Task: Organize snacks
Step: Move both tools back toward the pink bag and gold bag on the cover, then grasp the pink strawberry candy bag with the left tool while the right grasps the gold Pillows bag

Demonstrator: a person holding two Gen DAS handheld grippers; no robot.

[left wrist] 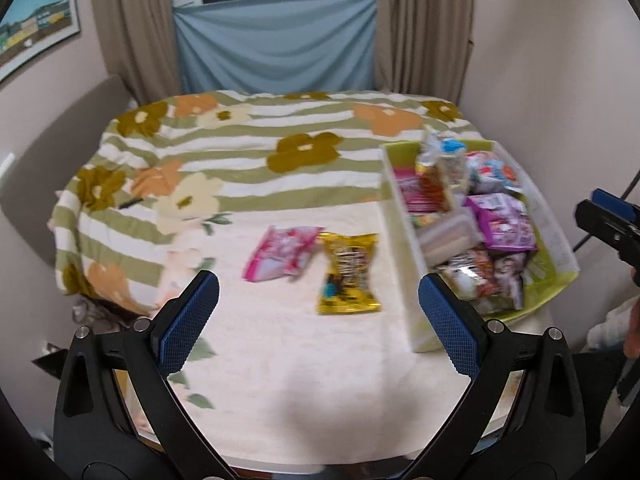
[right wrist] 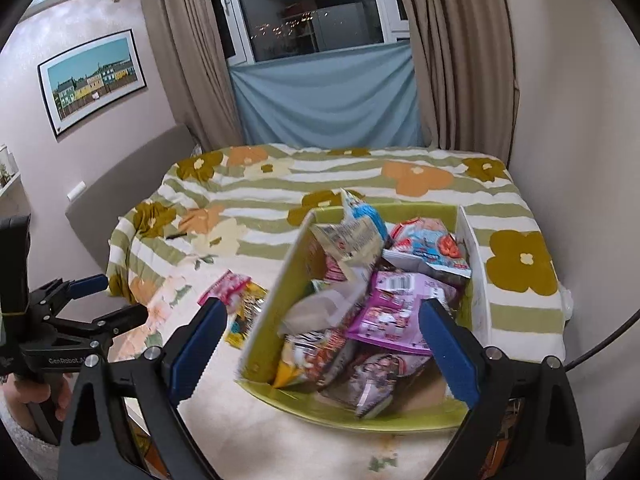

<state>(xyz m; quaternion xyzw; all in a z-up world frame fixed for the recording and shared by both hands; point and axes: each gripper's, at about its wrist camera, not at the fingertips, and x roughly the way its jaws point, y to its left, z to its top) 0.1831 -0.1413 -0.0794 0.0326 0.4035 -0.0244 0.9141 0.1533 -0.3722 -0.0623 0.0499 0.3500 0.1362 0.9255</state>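
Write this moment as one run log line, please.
left hand-held gripper: open, empty | right hand-held gripper: open, empty | yellow packet, pink packet: on blanket | box: full

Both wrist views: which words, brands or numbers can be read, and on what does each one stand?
"GenRobot.AI", last letters unsure: on the black body of the left gripper, right wrist view.
Snack packets in the green box: print too blurred.
Purple packet: barcode, digits unreadable.
Yellow packet: lettering blurred.

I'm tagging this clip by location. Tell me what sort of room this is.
Most likely a bedroom at night: a bed with a flowered blanket and padded headboard, a curtained window, and a framed picture on the wall.
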